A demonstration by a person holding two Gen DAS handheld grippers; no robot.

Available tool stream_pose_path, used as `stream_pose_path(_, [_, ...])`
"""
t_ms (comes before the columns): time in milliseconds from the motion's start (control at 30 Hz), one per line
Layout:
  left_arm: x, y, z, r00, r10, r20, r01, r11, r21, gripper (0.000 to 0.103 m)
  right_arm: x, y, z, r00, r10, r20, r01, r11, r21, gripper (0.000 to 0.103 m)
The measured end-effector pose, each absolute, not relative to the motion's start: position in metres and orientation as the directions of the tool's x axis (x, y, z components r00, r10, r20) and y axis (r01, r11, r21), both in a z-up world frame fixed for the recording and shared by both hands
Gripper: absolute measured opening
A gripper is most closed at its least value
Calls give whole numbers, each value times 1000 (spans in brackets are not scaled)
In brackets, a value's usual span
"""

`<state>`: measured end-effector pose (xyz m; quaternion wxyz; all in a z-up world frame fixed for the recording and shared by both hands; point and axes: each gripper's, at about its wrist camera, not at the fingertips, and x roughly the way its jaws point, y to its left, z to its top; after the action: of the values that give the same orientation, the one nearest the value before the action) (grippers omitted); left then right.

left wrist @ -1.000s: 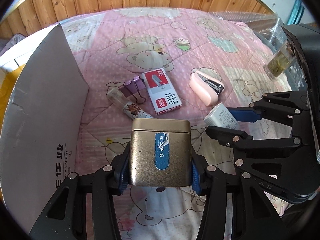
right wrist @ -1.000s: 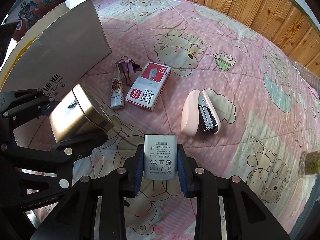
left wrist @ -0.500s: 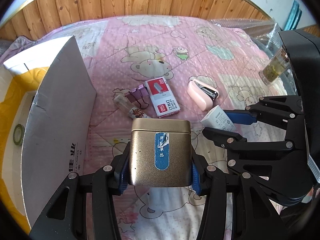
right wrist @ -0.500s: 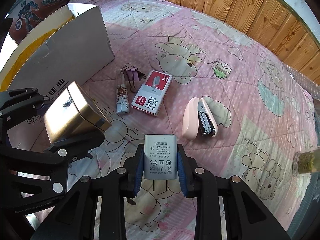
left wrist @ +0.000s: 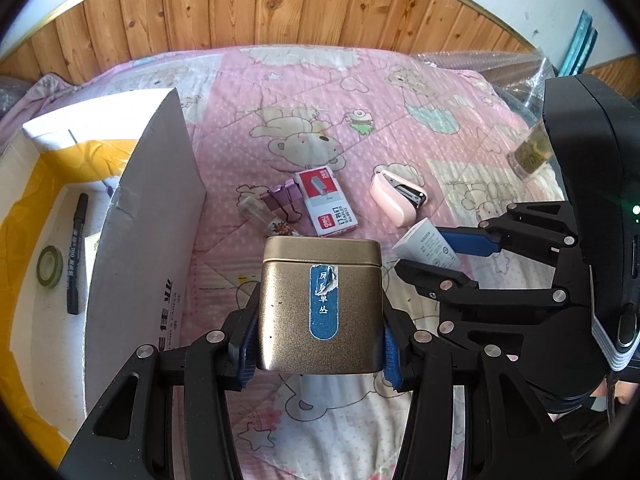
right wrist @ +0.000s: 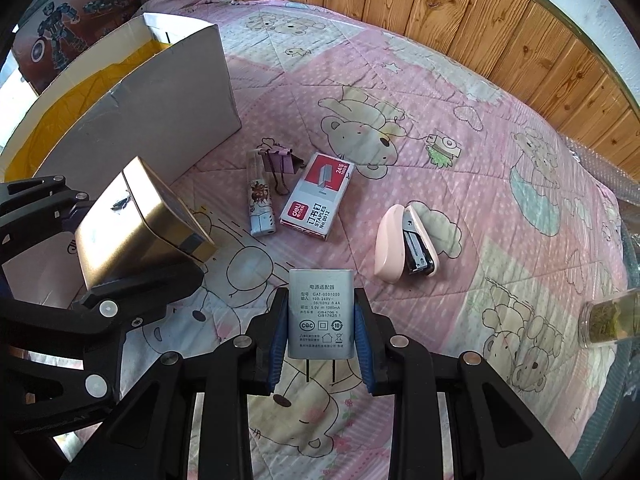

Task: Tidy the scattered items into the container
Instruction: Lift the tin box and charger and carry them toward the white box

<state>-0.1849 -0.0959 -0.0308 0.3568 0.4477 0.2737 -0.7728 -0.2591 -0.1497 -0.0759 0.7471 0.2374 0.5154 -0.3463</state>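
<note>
My left gripper (left wrist: 318,344) is shut on a gold tea tin (left wrist: 320,300) with a blue label, held above the pink quilt; the tin (right wrist: 136,224) also shows at the left of the right wrist view. My right gripper (right wrist: 320,336) is shut on a grey power adapter (right wrist: 320,314), prongs toward the camera; the adapter (left wrist: 426,244) shows in the left wrist view too. On the quilt lie a red staple box (right wrist: 316,196), a pink stapler (right wrist: 404,244), a lighter (right wrist: 260,200) and a purple binder clip (right wrist: 278,162). The cardboard box (left wrist: 152,216) stands at the left, open.
Inside the box lie a black marker (left wrist: 77,252) and a green tape roll (left wrist: 50,261). A jar of greenish contents (right wrist: 608,320) stands at the right on the quilt. A wooden wall (left wrist: 280,12) runs behind the bed. Crinkled plastic wrap (left wrist: 500,72) lies far right.
Both grippers have risen with their loads; the bed items look smaller and farther. The inside of the cardboard box has come into the left wrist view.
</note>
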Motion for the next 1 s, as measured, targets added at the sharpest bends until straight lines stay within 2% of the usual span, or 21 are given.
stream_pose_path(1000, [-145,-88,22,-431,-361,-827,801,-575,-167,51,-243,-120,-23,293,-360,-886,785,620,8,32])
